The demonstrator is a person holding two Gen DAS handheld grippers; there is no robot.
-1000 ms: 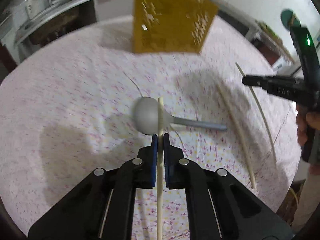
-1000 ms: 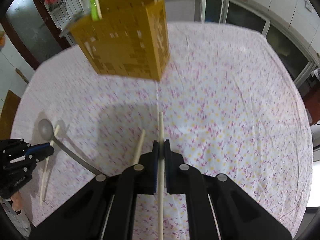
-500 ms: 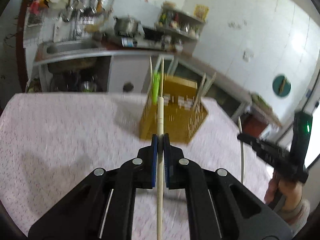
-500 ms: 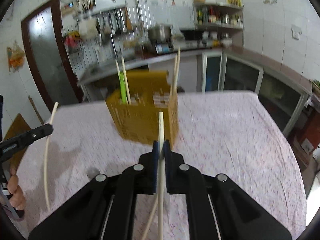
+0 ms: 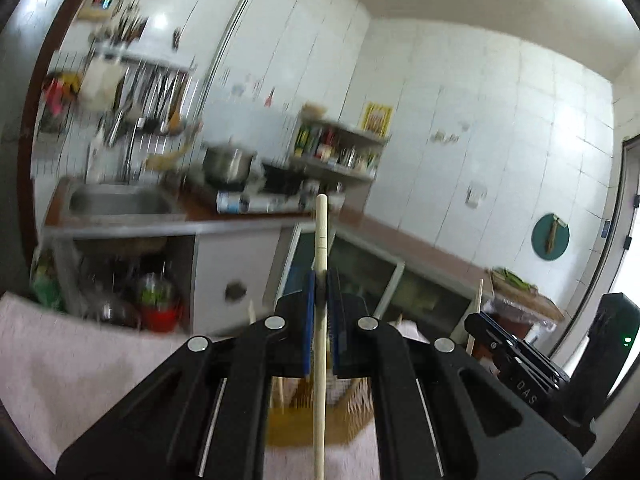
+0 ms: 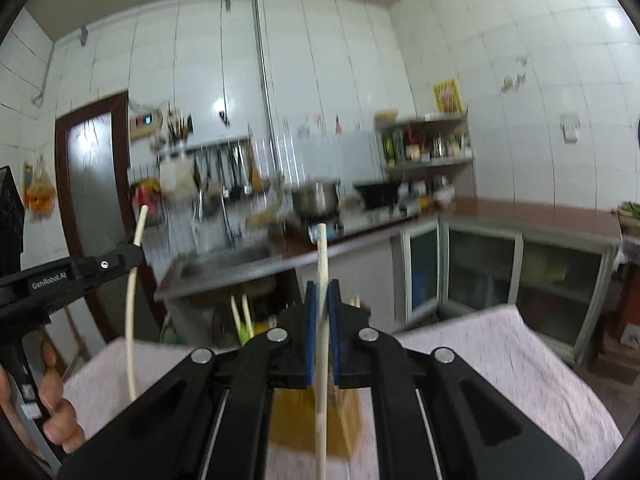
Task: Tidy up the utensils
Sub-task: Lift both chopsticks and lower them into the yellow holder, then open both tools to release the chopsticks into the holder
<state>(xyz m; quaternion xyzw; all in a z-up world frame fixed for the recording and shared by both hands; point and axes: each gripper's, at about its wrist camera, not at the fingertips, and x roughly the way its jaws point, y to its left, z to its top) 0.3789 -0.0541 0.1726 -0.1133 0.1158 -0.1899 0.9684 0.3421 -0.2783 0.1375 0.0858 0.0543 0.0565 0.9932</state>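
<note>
Between each gripper's jaws, one chopstick (image 5: 320, 236).

One pale wooden chopstick (image 5: 321, 240) stands upright in the left tool (image 5: 320, 280), pinched between the blue pads, its blunt tip well above them and its shaft running down out of the bottom of the left view. A second pale chopstick (image 6: 322, 256) stands in the right tool (image 6: 321, 292) the same way, clamped between blue pads, nearly vertical. Below both, on the desk (image 6: 500, 344) with its pink flecked cloth, sits the yellow perforated utensil holder (image 6: 296, 420), mostly hidden behind the tools and blurred. Chopstick ends (image 6: 240, 312) poke up from it at a slight lean, with something green beside them.
</note>
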